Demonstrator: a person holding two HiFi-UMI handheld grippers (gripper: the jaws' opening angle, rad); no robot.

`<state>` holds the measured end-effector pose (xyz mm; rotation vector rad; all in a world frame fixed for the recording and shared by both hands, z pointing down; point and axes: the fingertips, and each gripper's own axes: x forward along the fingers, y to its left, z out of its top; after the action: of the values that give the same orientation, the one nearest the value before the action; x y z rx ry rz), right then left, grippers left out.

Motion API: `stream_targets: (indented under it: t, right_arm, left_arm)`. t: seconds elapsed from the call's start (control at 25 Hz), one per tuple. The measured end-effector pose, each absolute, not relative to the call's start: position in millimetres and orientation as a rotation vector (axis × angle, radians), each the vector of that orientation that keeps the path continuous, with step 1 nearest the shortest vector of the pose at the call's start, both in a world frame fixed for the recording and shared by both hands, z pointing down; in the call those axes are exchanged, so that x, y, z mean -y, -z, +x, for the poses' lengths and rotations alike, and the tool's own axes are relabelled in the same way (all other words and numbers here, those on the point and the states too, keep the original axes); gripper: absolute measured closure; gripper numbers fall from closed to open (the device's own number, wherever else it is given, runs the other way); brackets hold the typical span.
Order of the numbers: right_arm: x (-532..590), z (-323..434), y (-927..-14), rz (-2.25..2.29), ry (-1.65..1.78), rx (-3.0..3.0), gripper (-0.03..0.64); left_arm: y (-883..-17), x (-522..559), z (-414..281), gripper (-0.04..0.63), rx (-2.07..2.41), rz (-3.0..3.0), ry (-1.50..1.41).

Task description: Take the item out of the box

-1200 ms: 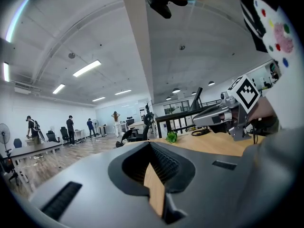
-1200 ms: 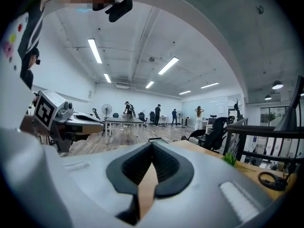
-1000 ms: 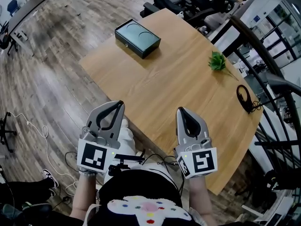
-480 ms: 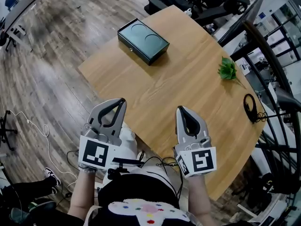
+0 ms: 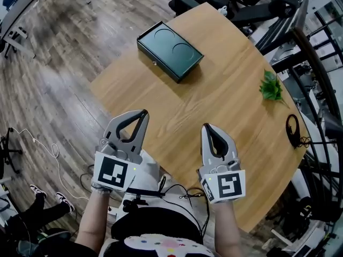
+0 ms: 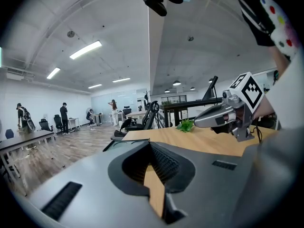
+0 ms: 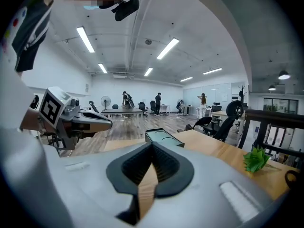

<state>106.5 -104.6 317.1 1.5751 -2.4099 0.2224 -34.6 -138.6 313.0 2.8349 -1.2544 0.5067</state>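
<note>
- Head view: 1 wooden table (image 5: 225, 111) w/ 1 dark green box (image 5: 170, 51) on its far left part. Lid is down, 2 round dents in it. Item inside isn't visible.
- 1 small green plant (image 5: 271, 87) sits near the right edge, well apart from the box.
- 1 black cable loop (image 5: 293, 130) lies along the same edge, nearer the person.
- 2 grippers are held side by side at the near table edge, both well apart from the box.
- Left gripper (image 5: 138, 116): jaws clenched tip to tip w/ nothing held; only table wood shows thru the gap.
- Right gripper (image 5: 208, 128): also clenched and empty. Right gripper view has the box straight ahead and the plant off to the right.
- 4 people (image 6: 63, 118) stand far back in the left gripper view.
</note>
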Motion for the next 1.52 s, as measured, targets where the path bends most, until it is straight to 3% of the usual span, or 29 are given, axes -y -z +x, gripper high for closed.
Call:
stream_targets:
  t: [0.8, 1.12, 1.52]
  right_arm:
    - [193.5, 64.4, -372.4, 1.556, -0.313, 2.372, 0.607]
    - [218.8, 60.6, -385.1, 1.562, -0.360, 2.351, 0.607]
    - [254.2, 59.9, -401.9, 1.561, -0.398, 2.337, 0.607]
  left_arm:
    - [-393.5, 251.7, -49.7, 0.588, 1.126, 2.727, -0.460]
    - [-425.7, 290.3, -43.6, 0.529, 1.073, 2.704, -0.468]
    - [-461.3, 340.2, -39.1, 0.529, 1.082, 2.660, -0.536]
